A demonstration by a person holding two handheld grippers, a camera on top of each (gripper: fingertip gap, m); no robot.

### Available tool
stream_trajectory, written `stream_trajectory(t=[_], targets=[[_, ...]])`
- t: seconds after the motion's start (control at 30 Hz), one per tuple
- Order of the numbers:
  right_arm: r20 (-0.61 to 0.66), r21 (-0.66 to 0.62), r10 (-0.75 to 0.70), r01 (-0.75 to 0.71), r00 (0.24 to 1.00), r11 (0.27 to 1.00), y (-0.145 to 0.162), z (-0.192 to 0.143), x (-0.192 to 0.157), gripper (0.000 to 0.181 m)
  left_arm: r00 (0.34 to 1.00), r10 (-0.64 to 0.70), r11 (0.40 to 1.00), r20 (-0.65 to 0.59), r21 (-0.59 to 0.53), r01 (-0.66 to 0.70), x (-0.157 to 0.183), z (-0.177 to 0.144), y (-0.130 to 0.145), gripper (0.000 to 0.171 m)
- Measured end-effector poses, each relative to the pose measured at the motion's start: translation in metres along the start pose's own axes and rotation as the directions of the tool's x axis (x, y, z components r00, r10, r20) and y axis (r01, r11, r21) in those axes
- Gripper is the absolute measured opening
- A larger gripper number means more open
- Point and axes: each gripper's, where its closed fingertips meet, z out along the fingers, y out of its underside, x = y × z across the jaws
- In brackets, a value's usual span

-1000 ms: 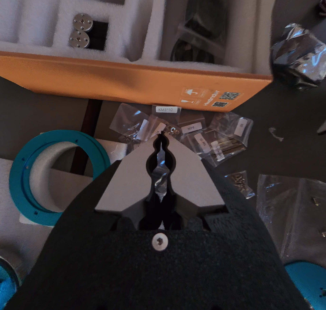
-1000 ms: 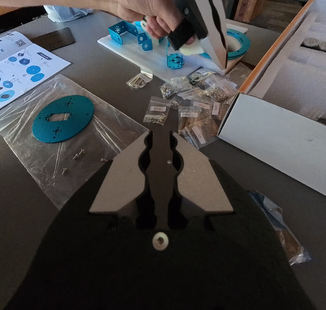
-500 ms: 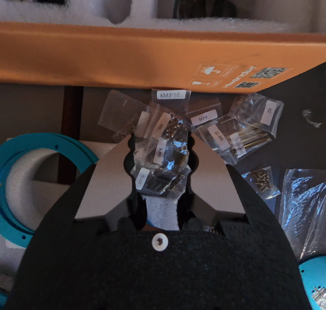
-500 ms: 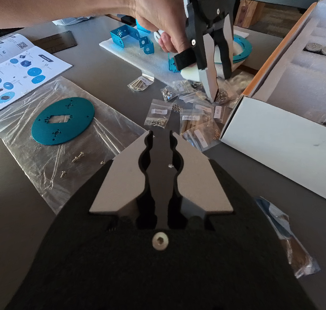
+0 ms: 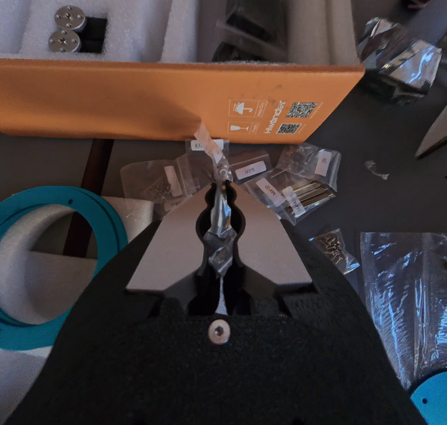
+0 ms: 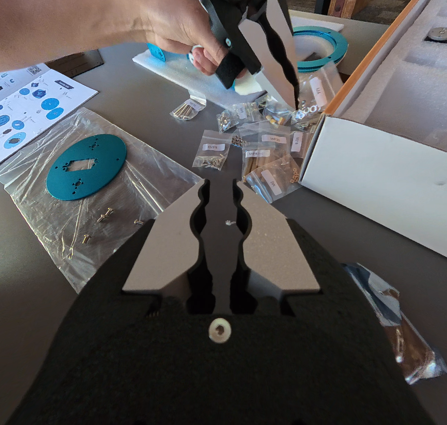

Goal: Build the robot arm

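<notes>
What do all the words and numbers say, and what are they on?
I don't read writing out, but here is what carries it:
Orange box: a white brand mark, two handling signs, two square codes.
Small bags: one white label each.
Held bag in left gripper: a white label, blurred.
Booklet: print beside blue drawings, too small to read.

The right gripper [image 6: 219, 183] hovers over the grey surface [image 6: 150, 104], jaws parted around nothing. At one o'clock the left gripper [image 6: 295, 105], in a person's hand [image 6: 169, 24], pinches a small clear bag [image 6: 312, 99] beside the white box [image 6: 377, 171]. At ten o'clock lies a teal disc [image 6: 87, 167].
</notes>
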Motion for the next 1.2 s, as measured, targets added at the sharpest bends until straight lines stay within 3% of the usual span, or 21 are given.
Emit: stream_trajectory(t=[0.07, 0.17, 0.37, 0.53, 0.67, 0.77, 0.87, 0.93, 0.97, 1.07, 1.2], targets=[[0.003, -0.009, -0.005, 0.005, 1.0, 1.0, 0.001, 0.002, -0.002, 0.018, 0.998, -0.041, 0.997, -0.039, 0.06, 0.043, 0.005, 0.002, -0.008, 0.018], [0.0, -0.018, -0.025, 0.025, 1.0, 1.0, 0.003, 0.004, -0.005, 0.018, 0.989, -0.095, 0.991, -0.116, 0.078, 0.104, 0.012, 0.005, -0.018, 0.001], [-0.008, -0.03, -0.023, 0.023, 1.0, 0.999, 0.007, 0.004, 0.001, 0.017, 0.994, -0.09, 0.991, -0.06, 0.096, 0.096, 0.006, -0.005, -0.033, 0.0], [0.039, 0.025, 0.023, -0.024, 0.999, 0.999, -0.003, -0.003, -0.001, 0.018, 0.985, -0.06, 0.965, -0.164, 0.243, 0.099, 0.038, -0.048, -0.046, 0.0], [0.174, 0.129, -0.018, -0.005, 0.985, 0.992, -0.023, -0.01, -0.024, 0.03, 0.929, -0.006, 0.886, -0.369, 0.429, 0.176, 0.108, -0.111, -0.05, 0.0], [0.429, 0.228, -0.027, -0.079, 0.903, 0.97, -0.05, -0.021, -0.065, 0.034, 0.885, 0.082, 0.818, -0.458, 0.538, 0.203, 0.163, -0.16, -0.039, 0.0], [0.708, 0.174, 0.064, -0.261, 0.703, 0.949, -0.08, -0.031, -0.108, 0.047, 0.868, 0.129, 0.769, -0.48, 0.601, 0.219, 0.197, -0.193, -0.018, 0.0], [0.833, 0.082, 0.085, -0.274, 0.547, 0.958, -0.089, -0.036, -0.139, 0.04, 0.873, 0.122, 0.755, -0.472, 0.615, 0.227, 0.207, -0.203, 0.0, 0.0], [0.852, 0.06, 0.078, -0.244, 0.518, 0.968, -0.09, -0.032, -0.151, 0.034, 0.877, 0.107, 0.756, -0.468, 0.611, 0.234, 0.208, -0.204, 0.01, 0.0], [0.823, 0.061, 0.024, -0.131, 0.567, 0.99, -0.089, -0.008, -0.168, 0.004, 0.891, 0.026, 0.741, -0.453, 0.607, 0.287, 0.201, -0.204, 0.037, 0.0], [0.728, 0.101, -0.032, -0.06, 0.685, 0.993, -0.084, 0.022, -0.172, 0.0, 0.932, -0.089, 0.749, -0.351, 0.593, 0.295, 0.19, -0.2, 0.068, 0.001]])
